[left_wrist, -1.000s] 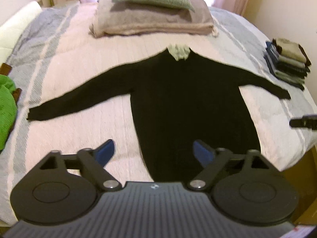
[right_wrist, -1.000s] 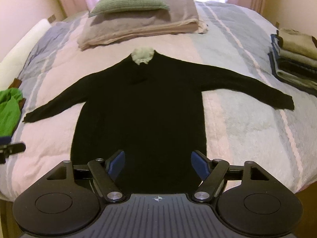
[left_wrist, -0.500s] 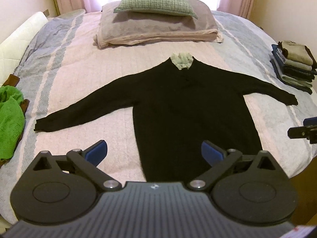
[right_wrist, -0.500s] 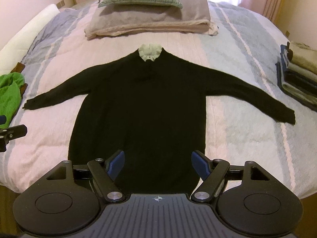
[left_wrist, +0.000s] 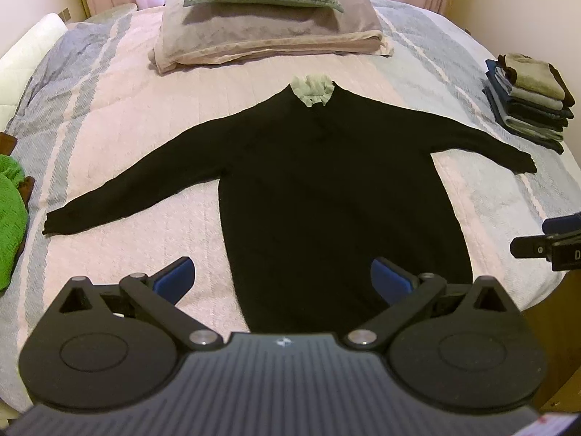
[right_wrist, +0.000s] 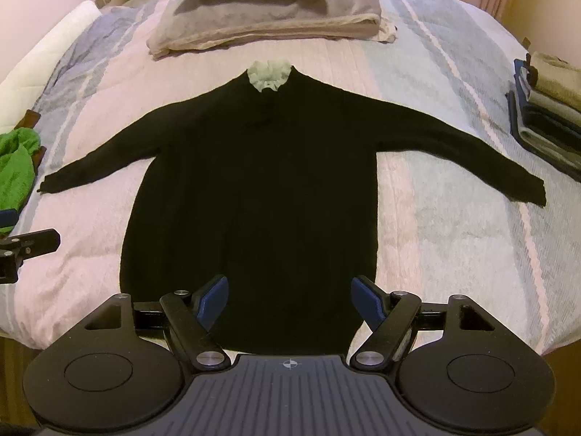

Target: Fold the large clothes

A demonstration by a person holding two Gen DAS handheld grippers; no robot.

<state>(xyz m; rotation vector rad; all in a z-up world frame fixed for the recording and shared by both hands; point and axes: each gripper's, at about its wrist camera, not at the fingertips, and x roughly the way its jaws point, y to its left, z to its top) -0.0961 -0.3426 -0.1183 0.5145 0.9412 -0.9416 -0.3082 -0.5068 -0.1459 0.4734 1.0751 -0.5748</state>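
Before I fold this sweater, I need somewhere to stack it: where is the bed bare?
Bare bedspread lies below the black sweater's sleeves and between collar and pillows. The clothes stack and green cloth crowd the edges.

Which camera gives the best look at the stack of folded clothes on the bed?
The left wrist view. There the stack of folded clothes sits fully in frame near the bed's right edge, with its separate layers and tan top piece visible. In the right wrist view the same stack is cut off by the picture's right edge.
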